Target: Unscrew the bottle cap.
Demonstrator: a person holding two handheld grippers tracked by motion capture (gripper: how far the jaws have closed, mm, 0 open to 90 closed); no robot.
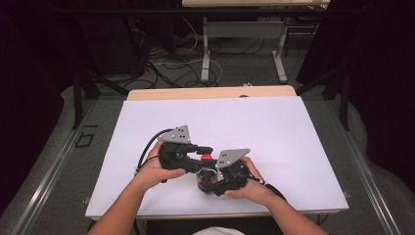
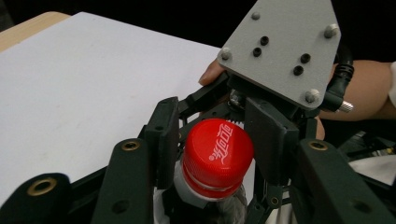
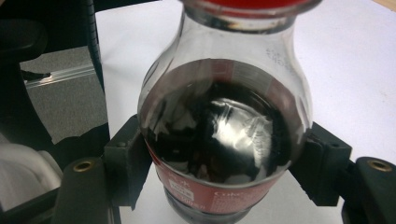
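A cola bottle (image 3: 224, 116), clear plastic with dark drink and a red label, sits between the two black jaws of my right gripper (image 3: 224, 172), whose pads press on its lower body from both sides. In the high view the bottle (image 1: 206, 175) is near the table's front middle, with my right gripper (image 1: 215, 178) on it. Its red cap (image 2: 218, 151) with white lettering is clamped between the pads of my left gripper (image 2: 215, 140). From the left, my left gripper (image 1: 205, 152) reaches over to the cap (image 1: 206, 157).
A white sheet (image 1: 244, 127) covers the wooden table, with its front edge close to the person's hands. The right gripper's grey plate (image 2: 280, 51) and a hand stand just behind the cap. Cables and table legs (image 1: 205, 63) lie on the floor beyond the far edge.
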